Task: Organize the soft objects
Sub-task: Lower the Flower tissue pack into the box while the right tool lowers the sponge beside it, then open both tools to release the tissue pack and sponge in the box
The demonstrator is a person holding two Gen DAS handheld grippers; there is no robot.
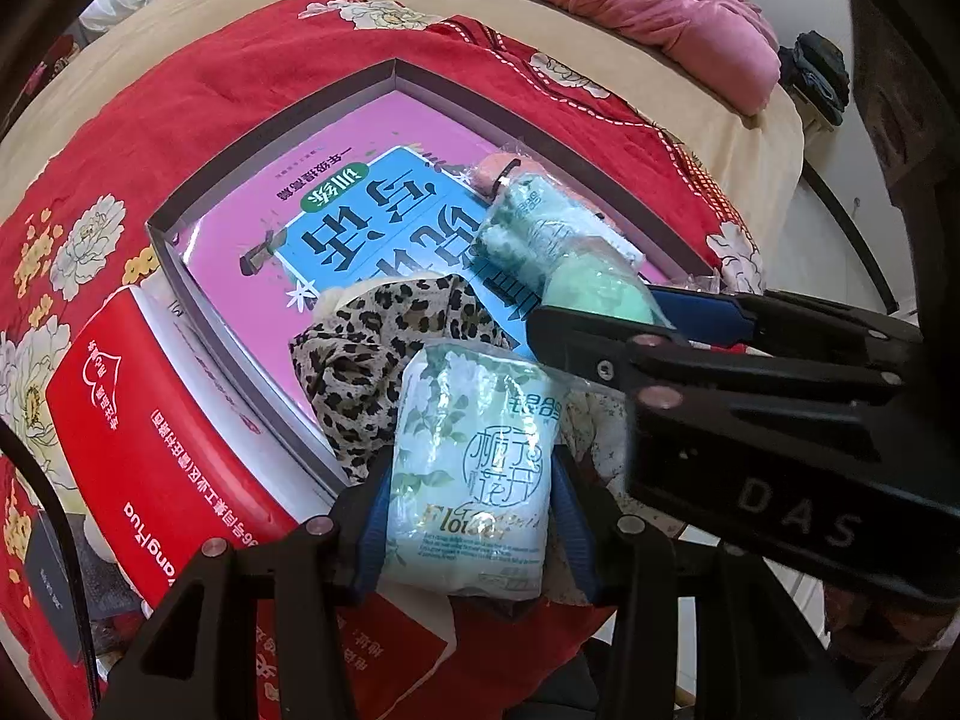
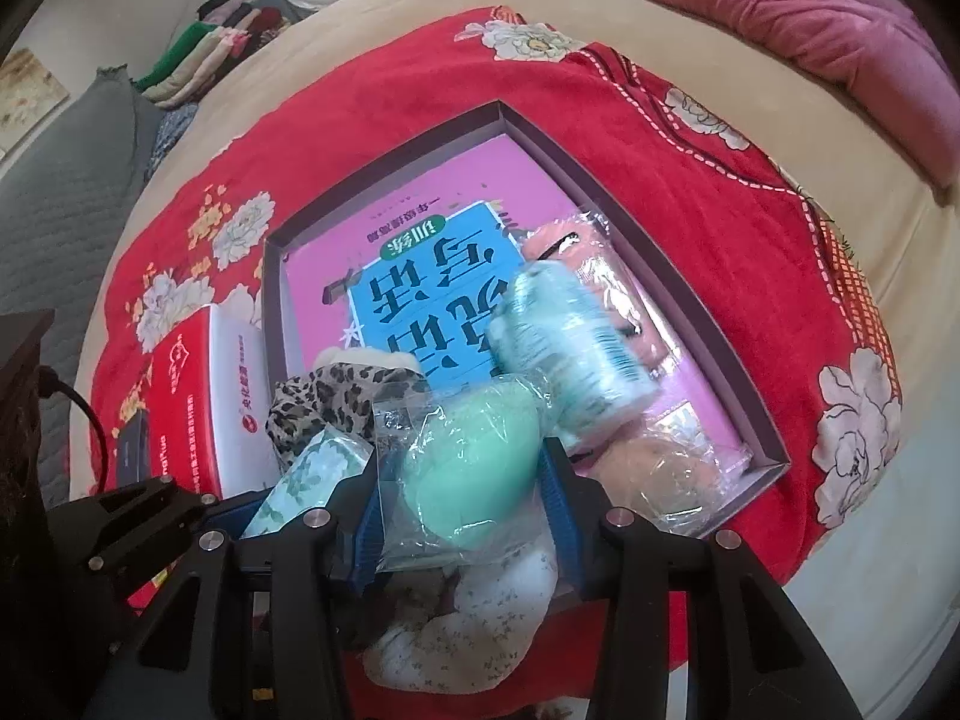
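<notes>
Left wrist view shows the left hand-held gripper (image 1: 471, 516) clenched on a floral tissue pack (image 1: 474, 468) above the near edge of the shallow box (image 1: 264, 174) on the bed; the right hand-held gripper (image 2: 465, 480) grips a bagged green sponge (image 2: 468, 450) beside it. Both should probably lower over the pink book (image 1: 252, 234) before releasing — clear of the leopard-print cloth (image 1: 372, 354), so nothing slides out.

I see open room over the far half of the shallow box (image 2: 708, 324), where only the flat pink book (image 2: 420, 204) lies. The near end is crowded: leopard cloth (image 1: 384, 348), rolled towel pack (image 2: 576, 348) and peach bundle (image 2: 570, 252) block it. The red carton (image 1: 150, 438) walls my left flank; the red blanket (image 2: 750, 192) beyond lies bare.
</notes>
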